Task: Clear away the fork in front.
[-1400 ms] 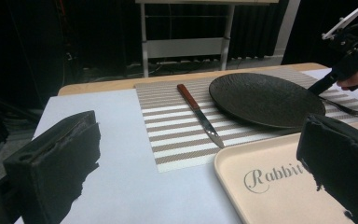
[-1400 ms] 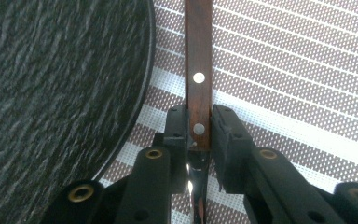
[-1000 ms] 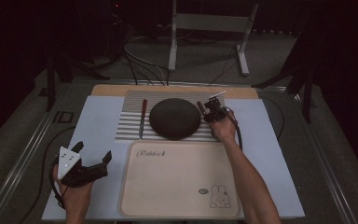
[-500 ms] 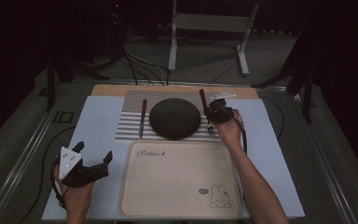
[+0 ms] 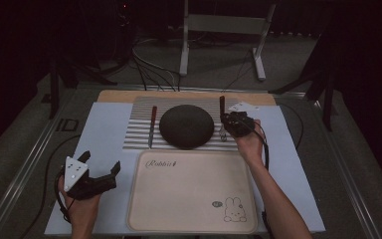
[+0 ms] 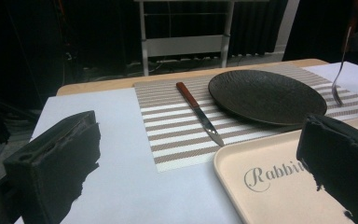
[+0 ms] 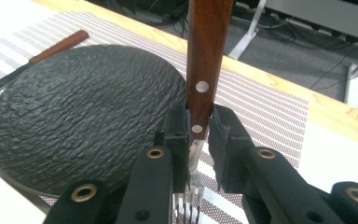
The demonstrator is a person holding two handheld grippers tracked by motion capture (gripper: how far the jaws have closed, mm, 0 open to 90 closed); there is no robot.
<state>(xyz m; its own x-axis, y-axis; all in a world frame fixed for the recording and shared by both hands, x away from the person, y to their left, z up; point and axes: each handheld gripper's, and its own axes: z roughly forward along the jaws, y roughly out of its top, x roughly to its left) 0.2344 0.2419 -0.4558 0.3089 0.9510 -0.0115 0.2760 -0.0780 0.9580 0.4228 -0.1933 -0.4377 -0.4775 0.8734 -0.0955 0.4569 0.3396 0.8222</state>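
Your right gripper [image 7: 199,135] is clamped on the wooden-handled steel fork [image 7: 204,70]; the jaws pinch the lower end of the riveted handle, the handle rises upright above them, the tines [image 7: 189,205] point down below them toward the striped woven placemat [image 7: 265,107]; whether the tines touch the mat cannot be told. In the high view the fork [image 5: 222,107] stands just beside the right edge of the round black textured plate [image 5: 186,126]; from the right gripper view that plate [image 7: 84,116] lies just left of the jaws. Beyond the plate, on the same mat, lies the wooden-handled table knife [image 5: 151,125], blade toward you. Your left gripper [image 5: 102,169] hovers well apart, near the table's near left corner; its jaws stand wide apart with nothing between them; in the left gripper view the pale blue table cover [image 6: 98,126] lies between them, and the cream plastic tray [image 6: 270,186] printed "Rabbit" lies at the right jaw.
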